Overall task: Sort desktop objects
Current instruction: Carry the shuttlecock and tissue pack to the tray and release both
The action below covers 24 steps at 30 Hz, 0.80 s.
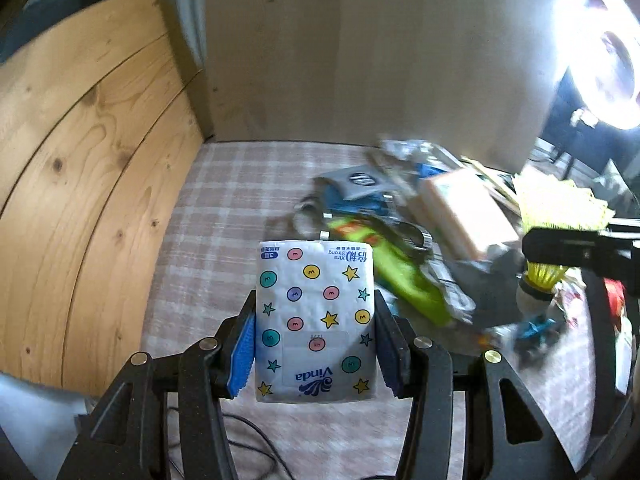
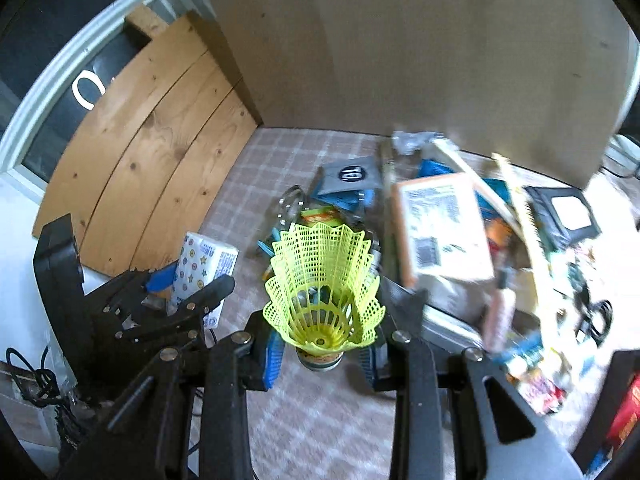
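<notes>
Wood panel point(image 1: 80, 152): bounds worktop point(image 1: 224, 200) at left edge; checked cloth beside it bare, best open room for setting down.
Left gripper point(image 1: 316, 344): clenched on tissue pack point(image 1: 316, 312), pack upright between pads, clear above cloth.
Right gripper point(image 2: 320, 354): grasping yellow shuttlecock point(image 2: 322, 288) at cork base, skirt pointing away.
Clutter pile point(image 2: 440, 240): crowds right half, to backboard.
Judgement: carry both loads level, firm on pack, light on cork; place leftward, away from pile.
</notes>
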### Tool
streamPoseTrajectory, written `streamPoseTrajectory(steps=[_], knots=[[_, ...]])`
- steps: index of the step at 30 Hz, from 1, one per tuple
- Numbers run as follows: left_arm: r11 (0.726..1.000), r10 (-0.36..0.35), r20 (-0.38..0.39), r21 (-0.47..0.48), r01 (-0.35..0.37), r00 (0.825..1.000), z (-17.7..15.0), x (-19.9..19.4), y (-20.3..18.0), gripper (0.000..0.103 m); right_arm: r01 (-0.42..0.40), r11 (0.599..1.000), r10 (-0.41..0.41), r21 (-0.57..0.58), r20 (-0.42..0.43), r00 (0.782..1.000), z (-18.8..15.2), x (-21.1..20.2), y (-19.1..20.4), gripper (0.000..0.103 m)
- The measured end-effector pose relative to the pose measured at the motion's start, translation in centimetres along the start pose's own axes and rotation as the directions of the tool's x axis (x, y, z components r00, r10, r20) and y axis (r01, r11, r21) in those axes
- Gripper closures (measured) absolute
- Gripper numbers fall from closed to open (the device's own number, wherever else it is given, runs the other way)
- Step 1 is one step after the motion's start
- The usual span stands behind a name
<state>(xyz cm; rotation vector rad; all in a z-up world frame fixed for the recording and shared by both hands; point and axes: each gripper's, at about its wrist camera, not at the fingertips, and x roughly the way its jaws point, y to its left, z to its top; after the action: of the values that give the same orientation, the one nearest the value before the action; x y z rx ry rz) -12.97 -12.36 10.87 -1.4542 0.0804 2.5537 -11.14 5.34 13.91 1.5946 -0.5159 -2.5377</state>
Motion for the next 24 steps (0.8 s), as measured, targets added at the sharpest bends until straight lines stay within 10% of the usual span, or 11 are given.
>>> streamPoseTrajectory(steps=[12,24], knots=[[0.980,-0.119,0.036,0.163,0.112,0.992,-1.7,-4.3,-12.8,0.054,0.098,0.989,-0.106,0.111,0.071,0.992,-6.1,-9.9,-9.0,0.073],[0.901,-0.276,0.001,0.347,0.259,0.961,-2.7,-6.0,-30.0,0.054,0.222,0.941,-0.259,0.256,0.120,0.958,-14.5,-19.3,-20.0,0.073]])
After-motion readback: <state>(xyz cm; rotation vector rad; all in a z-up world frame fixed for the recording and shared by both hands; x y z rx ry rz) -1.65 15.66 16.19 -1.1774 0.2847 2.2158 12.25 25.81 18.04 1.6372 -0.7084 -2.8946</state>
